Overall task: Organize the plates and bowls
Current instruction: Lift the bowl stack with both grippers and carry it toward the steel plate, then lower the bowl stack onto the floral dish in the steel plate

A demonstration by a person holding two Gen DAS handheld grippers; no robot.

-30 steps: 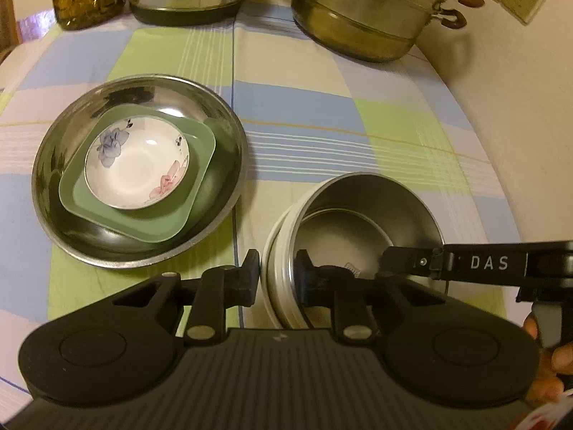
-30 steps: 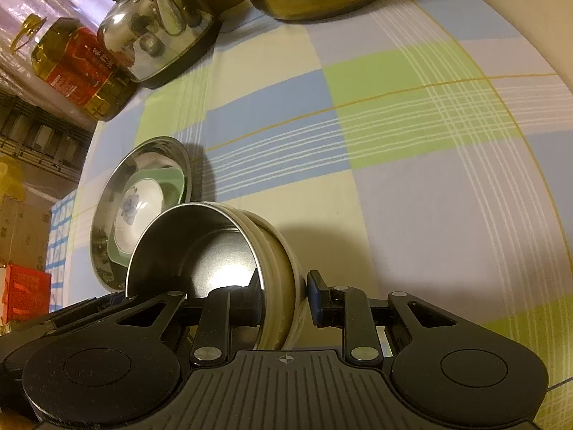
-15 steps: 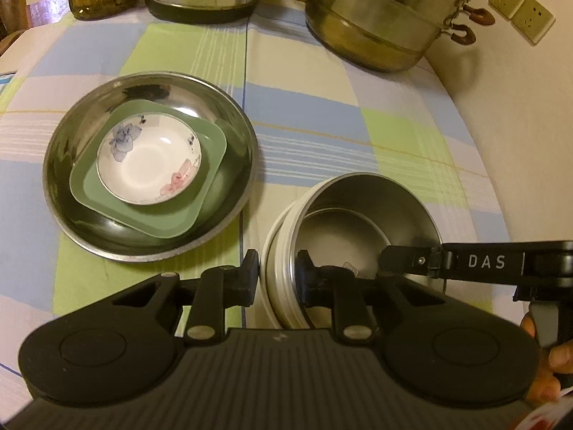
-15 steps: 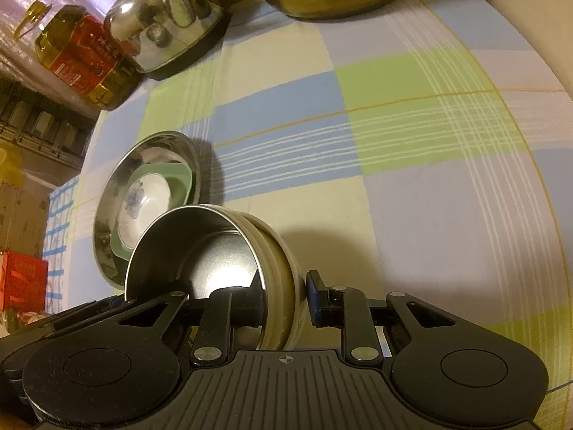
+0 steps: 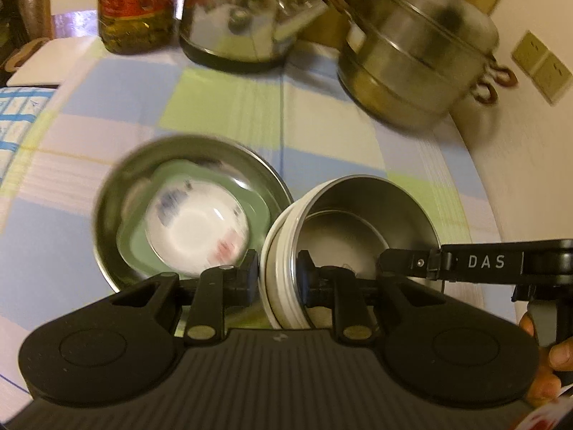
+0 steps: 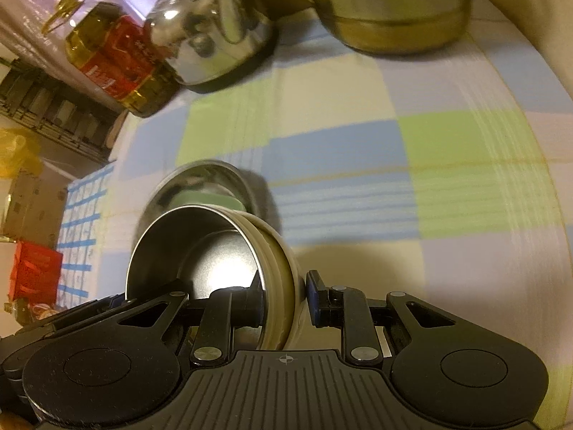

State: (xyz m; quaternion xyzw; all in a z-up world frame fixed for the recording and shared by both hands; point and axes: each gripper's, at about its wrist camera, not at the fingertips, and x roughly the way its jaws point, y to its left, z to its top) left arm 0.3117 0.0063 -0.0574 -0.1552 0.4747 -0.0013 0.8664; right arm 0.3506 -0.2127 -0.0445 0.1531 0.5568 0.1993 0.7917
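Both tongs pinch opposite walls of the steel-lined cream bowl (image 5: pixel 361 222): left gripper (image 5: pixel 277 276) and right gripper (image 6: pixel 284 297) share the load, likely carrying it to the nested stack, floral bowl (image 5: pixel 195 229) in green plate (image 5: pixel 250 197) in steel basin (image 5: pixel 107 215). Beyond, checked tablecloth (image 6: pixel 358 150), kettle (image 5: pixel 243 18), steamer pot (image 5: pixel 412 61), oil bottle (image 5: pixel 132 3), wall sockets (image 5: pixel 540 68).

Motion blur smears the floral bowl (image 5: pixel 196 229) and kettle (image 5: pixel 247 18).

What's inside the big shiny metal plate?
Inside the big metal plate sits a green square dish, with a white flowered bowl in it. Whatever lies beneath those is covered.
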